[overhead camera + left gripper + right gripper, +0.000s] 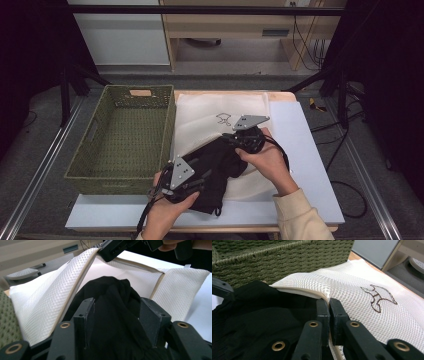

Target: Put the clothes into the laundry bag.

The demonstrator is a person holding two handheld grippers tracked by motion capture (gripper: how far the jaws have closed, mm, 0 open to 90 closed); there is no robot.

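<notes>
Dim workroom behind, with a pale wooden shelf unit and dangling cables; in front, a light grey tabletop [300,150] carrying everything that matters.

Largest on it: a green woven basket [122,140] at the left, nothing inside. Just beside its right wall, a white mesh laundry bag [215,117] lying flat, with a small embroidered mark on the upper face and a beige-trimmed mouth turned toward the near edge.

Half in that mouth, a black garment [220,167], bunched, long axis running from the near left up toward the far right, tail end trailing out over the near part of the tabletop (how deep the front end sits inside, impossible to tell).

Right gripper [329,312] at the far end of the garment, fingers pressed together on the trimmed rim of the bag, lifting the upper layer so that the mouth gapes; in the left gripper view the same rim seen raised like a tent over the dark cloth.

Left gripper [116,312] at the near end, fingers [86,315] half spread, straddling a ridge of the black cloth, pads looking loose on it rather than biting.

From those fingers, bag opening straight ahead and slightly up, along the garment's own length. Likely call: push forward along that axis, left hand nearer the loose tail, right hand merely holding the mouth wide.
</notes>
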